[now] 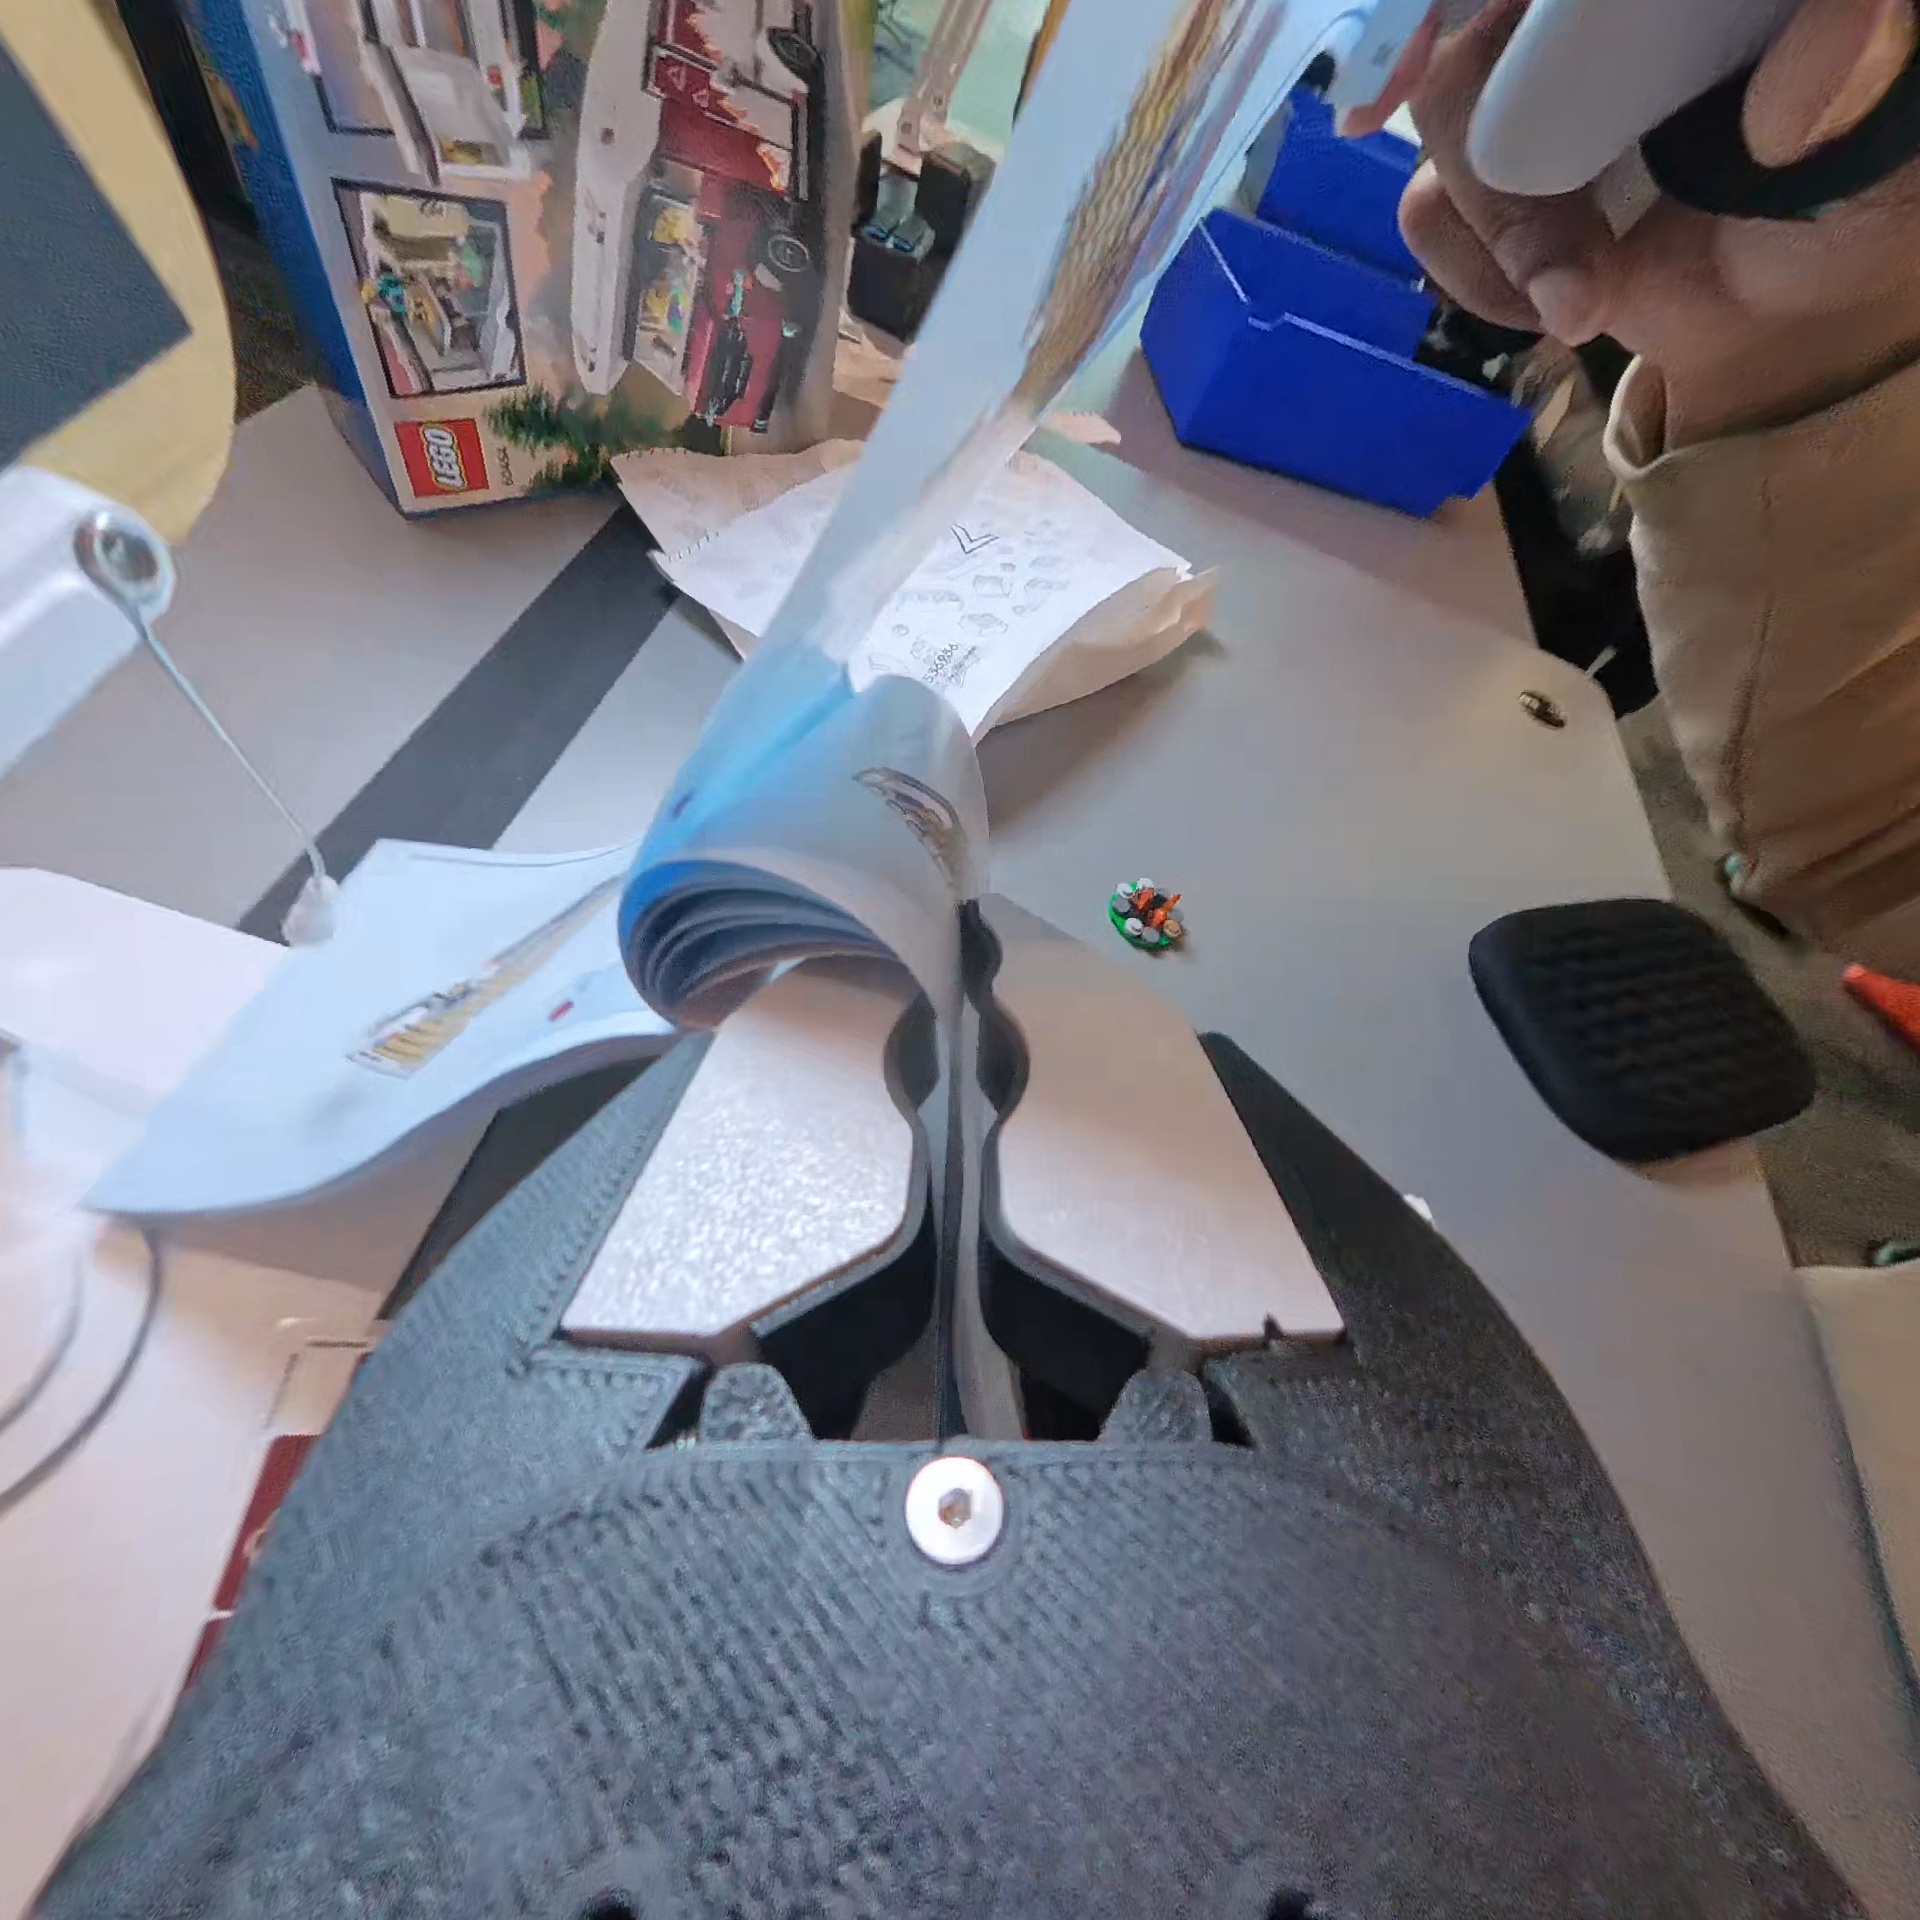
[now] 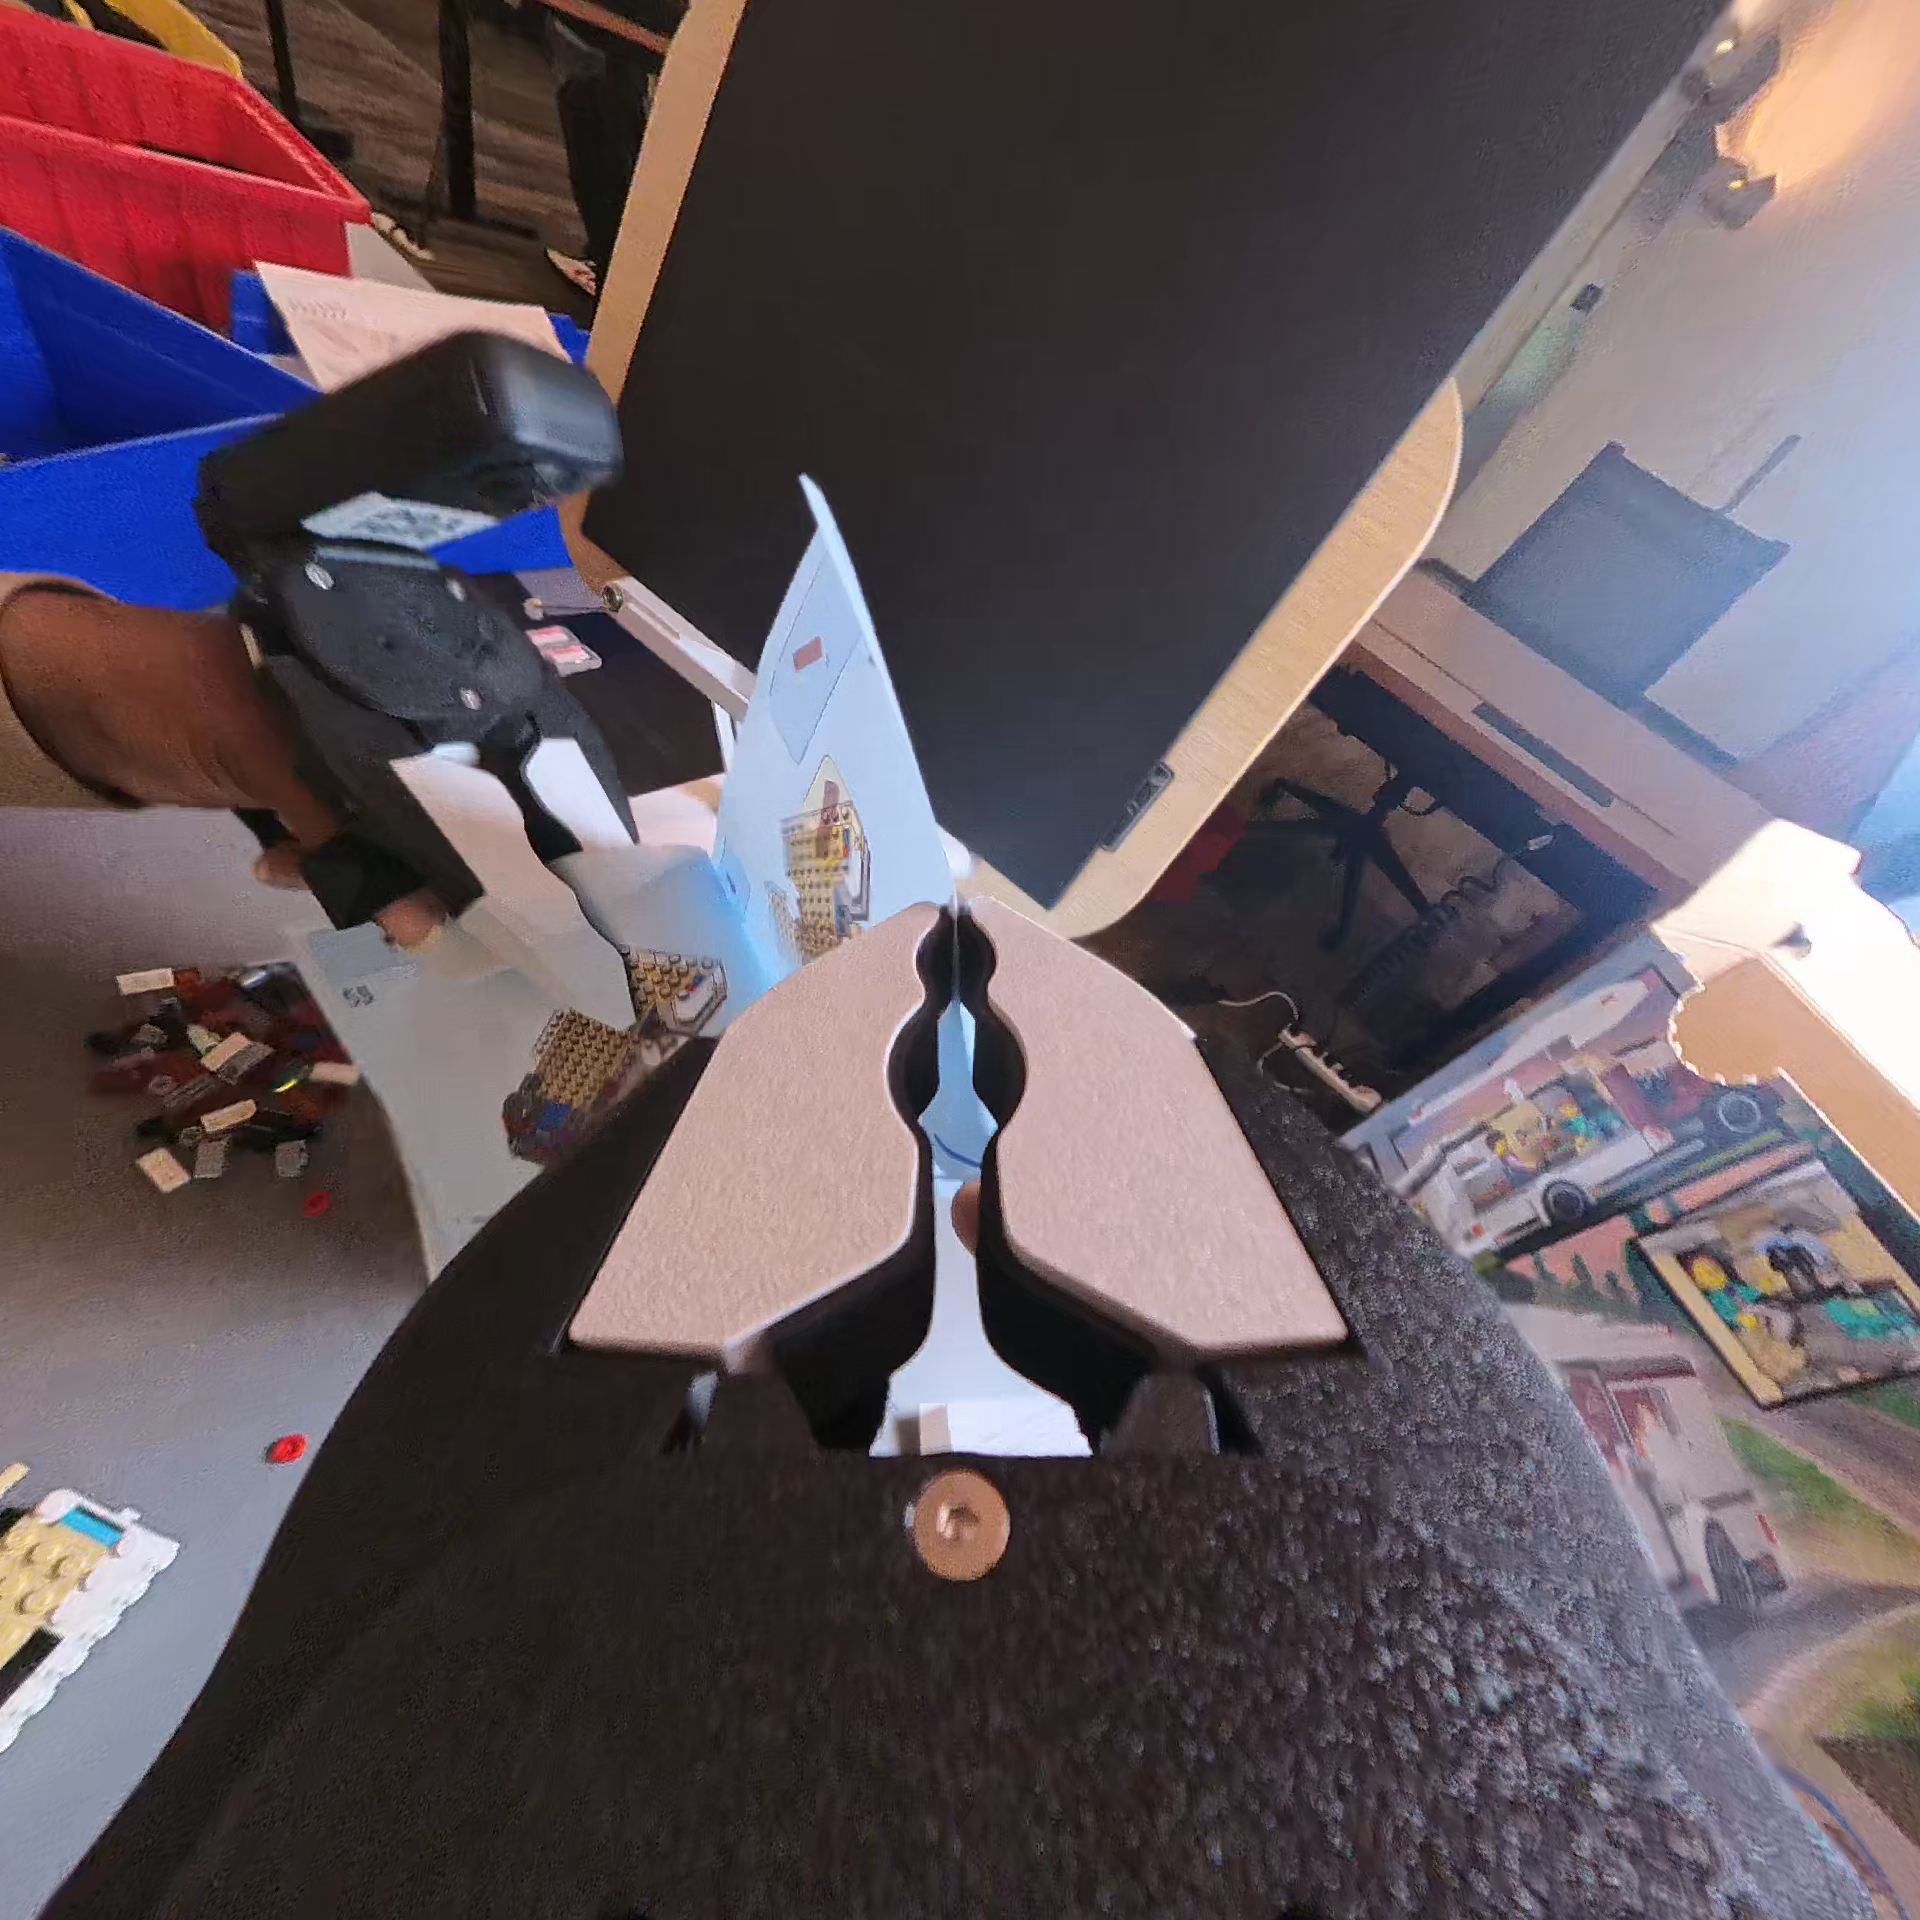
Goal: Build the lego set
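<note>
The left gripper [image 1: 961, 935] is closed on curled booklet pages [image 1: 831, 831]. The right gripper [image 2: 956, 935] pinches one lifted page [image 2: 831, 748]; bricks [image 2: 218, 1070] lie left of its fingers.

Bright daylight, motion blur, fisheye edge warp.

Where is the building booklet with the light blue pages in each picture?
Left wrist view: the booklet lies open at middle left; its pages curl up the centre, pinched by the left gripper.
Right wrist view: one page stands at centre, pinched by the right gripper.
Shared landmark: the blue bins.
</note>
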The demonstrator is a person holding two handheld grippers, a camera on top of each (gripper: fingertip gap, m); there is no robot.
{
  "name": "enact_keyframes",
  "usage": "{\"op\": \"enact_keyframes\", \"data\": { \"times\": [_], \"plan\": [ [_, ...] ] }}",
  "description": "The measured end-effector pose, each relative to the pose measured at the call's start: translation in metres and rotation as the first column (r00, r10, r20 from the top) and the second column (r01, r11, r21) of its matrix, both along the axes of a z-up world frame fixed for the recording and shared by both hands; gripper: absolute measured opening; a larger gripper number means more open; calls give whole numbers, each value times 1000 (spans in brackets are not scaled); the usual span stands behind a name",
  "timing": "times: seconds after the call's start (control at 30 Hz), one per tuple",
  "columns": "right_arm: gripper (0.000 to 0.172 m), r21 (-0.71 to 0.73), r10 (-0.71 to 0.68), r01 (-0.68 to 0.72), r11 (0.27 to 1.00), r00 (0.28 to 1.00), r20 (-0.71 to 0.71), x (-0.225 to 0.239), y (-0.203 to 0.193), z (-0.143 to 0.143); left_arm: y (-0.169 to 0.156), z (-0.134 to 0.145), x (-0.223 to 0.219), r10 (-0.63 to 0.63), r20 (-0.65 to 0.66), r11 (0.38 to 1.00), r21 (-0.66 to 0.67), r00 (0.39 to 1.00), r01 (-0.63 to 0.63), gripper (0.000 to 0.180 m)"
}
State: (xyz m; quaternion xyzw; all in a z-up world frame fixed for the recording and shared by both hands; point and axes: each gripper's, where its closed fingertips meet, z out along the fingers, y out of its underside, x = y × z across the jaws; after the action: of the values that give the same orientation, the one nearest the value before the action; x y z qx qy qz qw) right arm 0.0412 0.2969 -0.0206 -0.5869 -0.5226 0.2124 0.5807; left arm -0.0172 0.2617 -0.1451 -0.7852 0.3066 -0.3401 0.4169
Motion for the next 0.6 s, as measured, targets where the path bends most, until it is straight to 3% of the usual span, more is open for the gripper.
{"op": "enact_keyframes", "data": {
  "times": [0.2,0.33,0.5,0.6],
  "plan": [
    [1,-82,-51,49,995,998,-26,36,7,-30,-5,18,4,-53,-245,995,68,968,72,2],
    [0,-119,-16,10,993,998,-53,47,1,-40,-11,34,1,-66,-363,989,101,930,110,2],
    [0,-76,62,-66,995,997,-47,51,-20,-33,-27,60,-5,-97,-494,975,129,864,183,2],
    [1,-122,219,-217,968,976,3,47,-52,-33,-40,78,-10,-138,-586,956,131,799,261,2]
  ]
}}
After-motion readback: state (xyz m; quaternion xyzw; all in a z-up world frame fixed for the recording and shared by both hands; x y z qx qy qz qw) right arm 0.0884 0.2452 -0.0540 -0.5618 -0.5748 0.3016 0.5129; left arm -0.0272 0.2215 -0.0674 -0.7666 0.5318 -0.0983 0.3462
